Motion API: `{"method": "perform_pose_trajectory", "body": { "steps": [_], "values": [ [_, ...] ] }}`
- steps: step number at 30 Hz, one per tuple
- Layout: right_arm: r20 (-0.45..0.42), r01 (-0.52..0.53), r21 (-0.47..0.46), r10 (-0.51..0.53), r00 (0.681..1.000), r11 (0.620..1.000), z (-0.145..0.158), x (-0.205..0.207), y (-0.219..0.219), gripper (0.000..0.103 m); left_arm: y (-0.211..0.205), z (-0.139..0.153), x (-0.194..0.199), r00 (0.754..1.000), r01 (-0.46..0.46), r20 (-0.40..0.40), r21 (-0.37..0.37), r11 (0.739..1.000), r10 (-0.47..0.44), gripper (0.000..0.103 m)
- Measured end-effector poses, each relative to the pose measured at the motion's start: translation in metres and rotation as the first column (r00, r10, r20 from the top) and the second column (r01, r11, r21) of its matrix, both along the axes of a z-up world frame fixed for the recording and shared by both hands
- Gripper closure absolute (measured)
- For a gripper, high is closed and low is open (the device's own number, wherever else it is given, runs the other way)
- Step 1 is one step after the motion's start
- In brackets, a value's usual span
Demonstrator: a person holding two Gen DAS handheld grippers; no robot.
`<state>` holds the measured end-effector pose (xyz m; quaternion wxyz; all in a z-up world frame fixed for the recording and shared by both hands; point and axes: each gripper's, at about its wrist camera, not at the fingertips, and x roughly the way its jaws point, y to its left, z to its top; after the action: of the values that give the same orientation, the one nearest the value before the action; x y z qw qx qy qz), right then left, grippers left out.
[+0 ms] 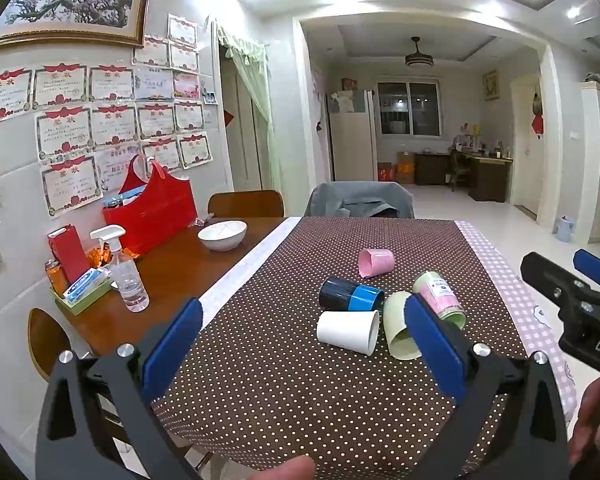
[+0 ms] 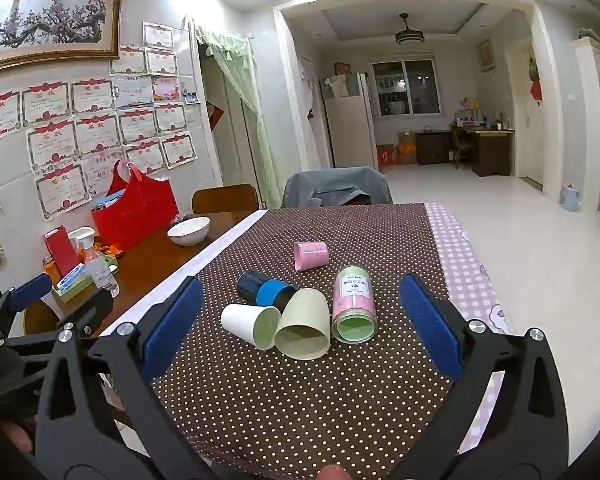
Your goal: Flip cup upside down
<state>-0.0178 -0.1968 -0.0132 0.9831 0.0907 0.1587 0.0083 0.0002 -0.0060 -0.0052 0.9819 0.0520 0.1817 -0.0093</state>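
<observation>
Several cups lie on their sides on the dotted brown tablecloth [image 2: 300, 392]: a white cup [image 1: 348, 332] [image 2: 251, 325], a pale green cup [image 1: 398, 326] [image 2: 305, 325], a black and blue cup [image 1: 350, 294] [image 2: 265, 289], a pink cup [image 1: 376, 262] [image 2: 311, 255] and a pink-and-green labelled cup [image 1: 440, 294] [image 2: 354, 304]. My left gripper [image 1: 302, 346] is open and empty, just short of the white cup. My right gripper [image 2: 300, 328] is open and empty, with the cluster of cups ahead between its fingers. It also shows at the right edge of the left wrist view [image 1: 572, 284].
On the bare wooden part of the table at the left stand a white bowl [image 1: 222, 234], a spray bottle [image 1: 126, 276], a red basket [image 1: 152, 210] and a small tray of items [image 1: 82, 290]. Chairs [image 1: 360, 200] stand at the far edge. A checked cloth [image 1: 516, 300] borders the table's right edge.
</observation>
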Motion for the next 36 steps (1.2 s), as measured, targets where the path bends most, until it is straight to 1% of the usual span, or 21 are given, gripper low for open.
{"method": "perform_pose_trajectory", "body": {
  "steps": [1, 2, 7, 8, 9, 16, 18, 36],
  "values": [
    [0.001, 0.001, 0.001, -0.001, 1.0, 1.0, 0.0, -0.002, 0.0, 0.006, 0.0, -0.002, -0.002, 1.0, 0.003, 0.002, 0.004, 1.0, -0.003, 0.004],
    [-0.035, -0.004, 0.016, 0.004, 0.999, 1.0, -0.001, 0.003, -0.002, 0.006, 0.001, 0.001, -0.001, 1.0, 0.007, -0.004, 0.004, 1.0, -0.007, 0.004],
    [-0.036, -0.011, 0.004, 0.011, 0.999, 1.0, -0.002, 0.008, -0.004, 0.006, -0.001, 0.003, 0.0, 1.0, 0.01, -0.014, 0.006, 1.0, -0.01, 0.004],
    [-0.03, -0.015, 0.008, 0.015, 0.999, 1.0, 0.006, 0.008, 0.0, 0.006, -0.001, 0.003, 0.0, 1.0, 0.012, -0.013, 0.007, 1.0, -0.011, 0.004],
    [-0.019, -0.012, 0.007, 0.012, 1.0, 1.0, 0.004, 0.004, 0.002, 0.006, -0.002, 0.004, 0.0, 1.0, 0.012, -0.013, 0.007, 1.0, -0.012, 0.004],
    [-0.022, -0.015, 0.011, 0.015, 1.0, 1.0, 0.013, 0.011, -0.003, 0.006, 0.001, 0.002, 0.005, 0.999, 0.016, -0.028, -0.001, 1.0, -0.016, 0.004],
    [-0.018, -0.014, 0.002, 0.014, 1.0, 1.0, 0.003, 0.007, 0.001, 0.006, 0.0, 0.001, 0.006, 1.0, 0.015, -0.027, 0.0, 1.0, -0.015, 0.004],
    [-0.024, -0.018, -0.004, 0.018, 1.0, 1.0, 0.003, 0.01, 0.002, 0.006, -0.001, -0.005, 0.012, 0.999, 0.017, -0.049, -0.005, 1.0, -0.017, 0.004]
  ]
}}
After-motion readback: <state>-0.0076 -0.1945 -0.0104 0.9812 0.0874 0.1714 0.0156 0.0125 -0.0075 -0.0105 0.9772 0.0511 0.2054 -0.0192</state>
